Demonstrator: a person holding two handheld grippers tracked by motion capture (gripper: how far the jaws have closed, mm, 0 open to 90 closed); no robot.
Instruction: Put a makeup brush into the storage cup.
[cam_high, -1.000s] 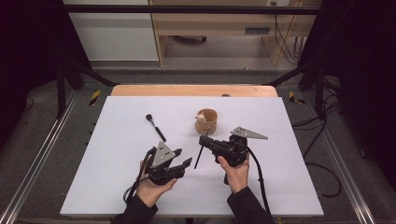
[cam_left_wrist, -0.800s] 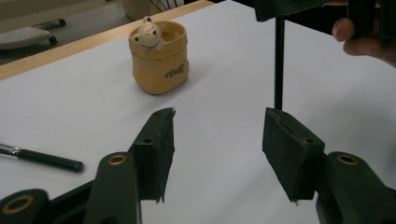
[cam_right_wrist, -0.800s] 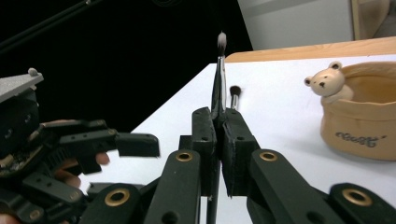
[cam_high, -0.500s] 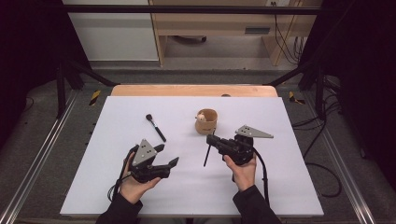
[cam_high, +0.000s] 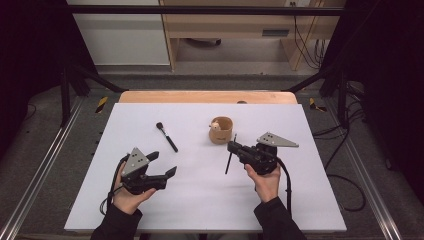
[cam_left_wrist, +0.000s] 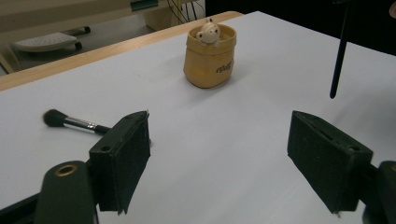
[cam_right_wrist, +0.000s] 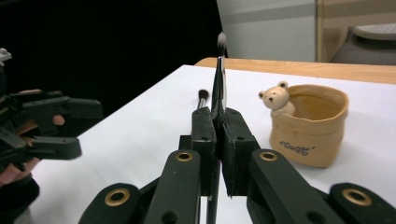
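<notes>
Left tongs (cam_high: 164, 163) drawn back, opened, two brushes (cam_high: 166, 136), one pouch (cam_high: 221, 130)

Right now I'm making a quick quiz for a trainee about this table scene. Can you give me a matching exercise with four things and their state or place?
Things:
1. left claw
2. right claw
3. tan cup with a bear figure
4. loose makeup brush

States or places:
A. lies flat on the white table
B. shut on a thin brush
C. stands upright near the middle of the table
D. jaws apart, nothing between them

Pairs: 1-D, 2-B, 3-C, 4-A
</notes>
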